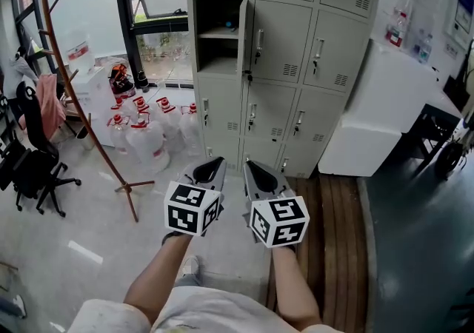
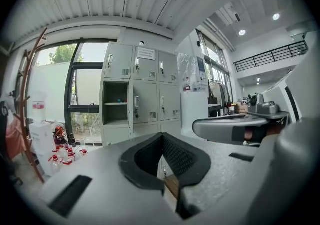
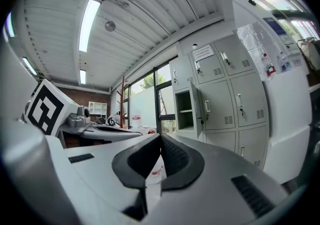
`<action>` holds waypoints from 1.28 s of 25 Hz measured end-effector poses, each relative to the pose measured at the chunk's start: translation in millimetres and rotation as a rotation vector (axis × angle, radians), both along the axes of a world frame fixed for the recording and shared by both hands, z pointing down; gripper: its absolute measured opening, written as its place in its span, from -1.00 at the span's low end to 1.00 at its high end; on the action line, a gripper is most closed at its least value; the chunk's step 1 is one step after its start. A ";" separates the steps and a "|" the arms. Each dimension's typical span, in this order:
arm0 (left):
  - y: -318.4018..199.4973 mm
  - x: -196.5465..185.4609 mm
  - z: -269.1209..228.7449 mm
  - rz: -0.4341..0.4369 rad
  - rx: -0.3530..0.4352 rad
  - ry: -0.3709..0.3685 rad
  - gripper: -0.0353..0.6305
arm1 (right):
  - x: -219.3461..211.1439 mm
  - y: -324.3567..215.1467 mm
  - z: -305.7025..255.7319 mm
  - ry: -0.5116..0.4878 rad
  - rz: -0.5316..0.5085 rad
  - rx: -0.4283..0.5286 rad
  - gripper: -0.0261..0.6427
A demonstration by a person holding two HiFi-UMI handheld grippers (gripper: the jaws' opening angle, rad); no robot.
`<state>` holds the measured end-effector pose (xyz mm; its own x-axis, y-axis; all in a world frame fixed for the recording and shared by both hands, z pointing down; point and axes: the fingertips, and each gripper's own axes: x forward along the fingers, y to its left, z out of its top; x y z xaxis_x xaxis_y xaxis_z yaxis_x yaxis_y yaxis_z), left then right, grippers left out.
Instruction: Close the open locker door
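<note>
While we are standing well back from the lockers, the open door near their left edge is jutting edge-on toward us, upright, hinged on its right. We are holding the left gripper and right gripper level, both pinched closed and empty; the right is probably sitting nearer the door's outer face.
</note>
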<state>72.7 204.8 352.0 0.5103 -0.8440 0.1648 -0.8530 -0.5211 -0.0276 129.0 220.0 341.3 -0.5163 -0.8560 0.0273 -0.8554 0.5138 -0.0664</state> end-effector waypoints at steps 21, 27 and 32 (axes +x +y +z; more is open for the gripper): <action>-147.3 -19.6 5.3 0.067 -0.023 0.063 -0.88 | -35.1 -130.6 3.3 0.125 -0.060 0.041 -0.91; -206.4 -33.0 0.5 0.114 -0.020 0.068 -0.88 | -41.1 -190.7 -9.9 0.122 0.019 0.043 -0.91; -251.2 -40.0 -0.7 0.171 -0.027 0.069 -0.88 | -41.4 -240.0 -18.8 0.083 0.082 0.029 -0.90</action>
<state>32.7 -46.4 351.3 0.6567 -0.7399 0.1456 -0.7515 -0.6583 0.0436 87.6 -20.1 322.5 -0.4418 -0.8962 0.0413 -0.8964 0.4428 0.0206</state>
